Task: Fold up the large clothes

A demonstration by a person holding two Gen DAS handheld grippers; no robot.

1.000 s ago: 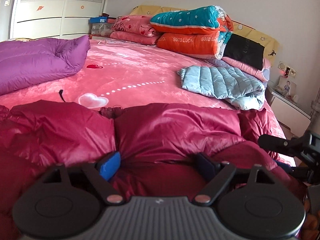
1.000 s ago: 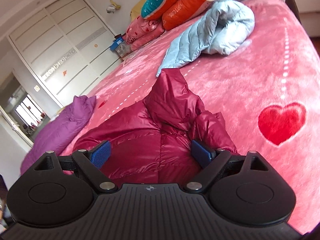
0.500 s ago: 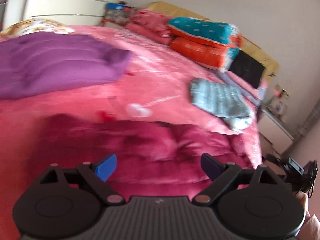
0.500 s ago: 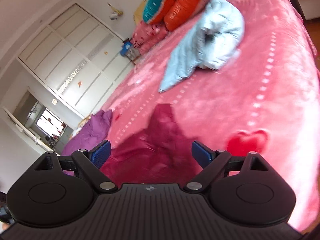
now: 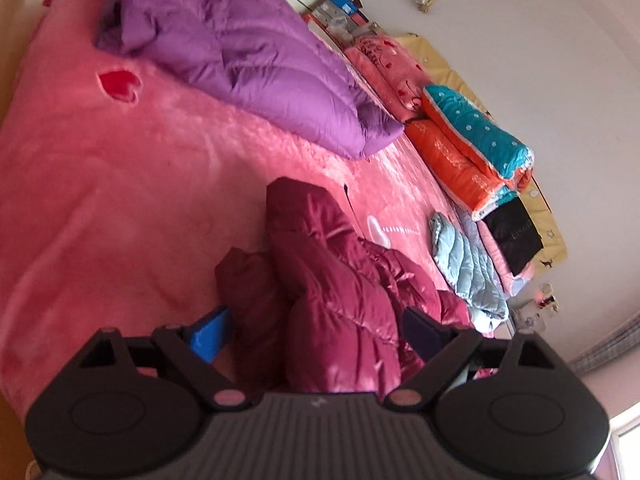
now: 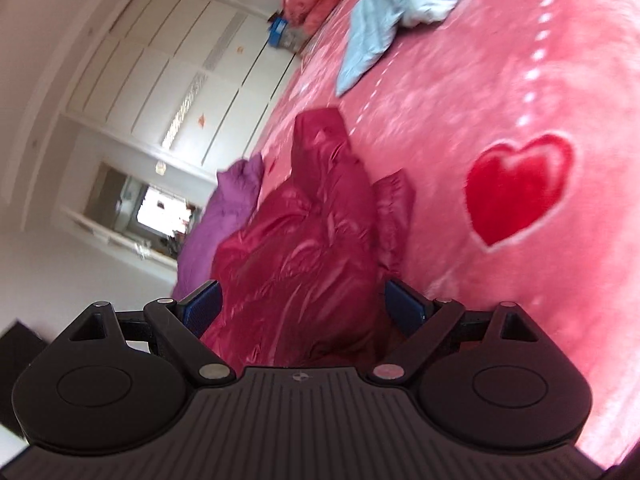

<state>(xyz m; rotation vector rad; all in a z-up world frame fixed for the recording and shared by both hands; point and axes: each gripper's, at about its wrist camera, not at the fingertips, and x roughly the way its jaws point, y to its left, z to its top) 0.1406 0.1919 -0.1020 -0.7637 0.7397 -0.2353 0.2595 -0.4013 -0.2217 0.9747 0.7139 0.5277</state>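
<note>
Now both grippers hang spread over the maroon puffer jacket (image 5: 336,304) bunched on the pink bedspread (image 5: 120,200).

Left gripper (image 5: 316,332) and right gripper (image 6: 302,310) stand wide apart, pads seemingly clear of the fabric, though blur hinders certainty.

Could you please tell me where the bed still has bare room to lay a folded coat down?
The widest bare patch of the pink blanket lies left of the maroon down coat, below the purple coat. Another surrounds the red heart. The headboard end is crowded: stacked quilts and the light-blue jacket.
</note>
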